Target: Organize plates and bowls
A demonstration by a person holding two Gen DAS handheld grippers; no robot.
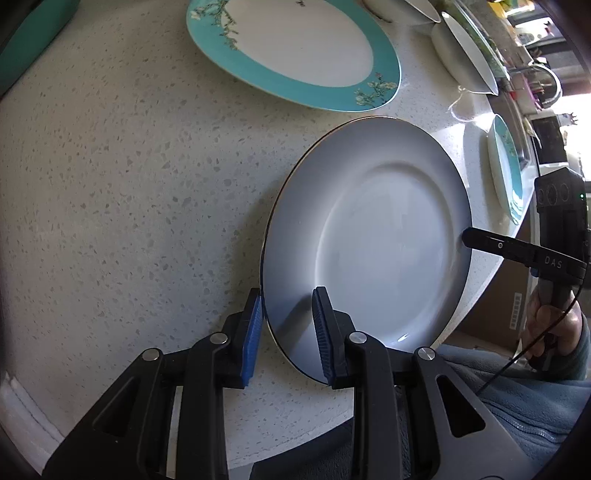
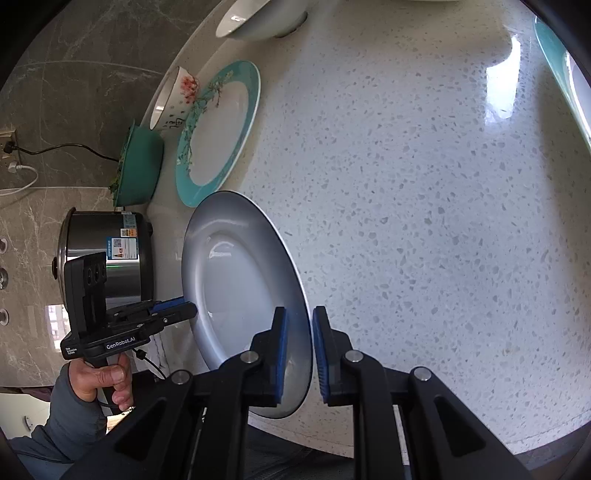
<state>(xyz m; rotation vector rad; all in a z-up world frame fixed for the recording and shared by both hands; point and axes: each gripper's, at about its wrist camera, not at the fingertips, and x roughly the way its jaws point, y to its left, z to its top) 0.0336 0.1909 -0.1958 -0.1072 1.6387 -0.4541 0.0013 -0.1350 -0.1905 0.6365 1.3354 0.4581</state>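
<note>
Both grippers, left [image 1: 286, 334] and right [image 2: 297, 360], clamp opposite rims of grey plate [image 1: 369, 236], carried above speckled counter [image 1: 129, 184]; beyond it teal-rimmed plates [image 1: 295, 51], bowls [image 2: 258, 18] lie scattered, unstacked – sorting barely begun

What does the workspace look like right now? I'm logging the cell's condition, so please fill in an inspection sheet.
Surface: speckled pale countertop, glossy.
Job's things: grey plate held off the counter by both grippers; teal-rimmed plate; flowered bowl; white bowl.
Clutter: green basin, steel cooker pot.
Grippers: left gripper and right gripper each shut on the grey plate's rim, on opposite sides.
Cables: black cord to a wall socket.
Surroundings: grey marble wall.
</note>
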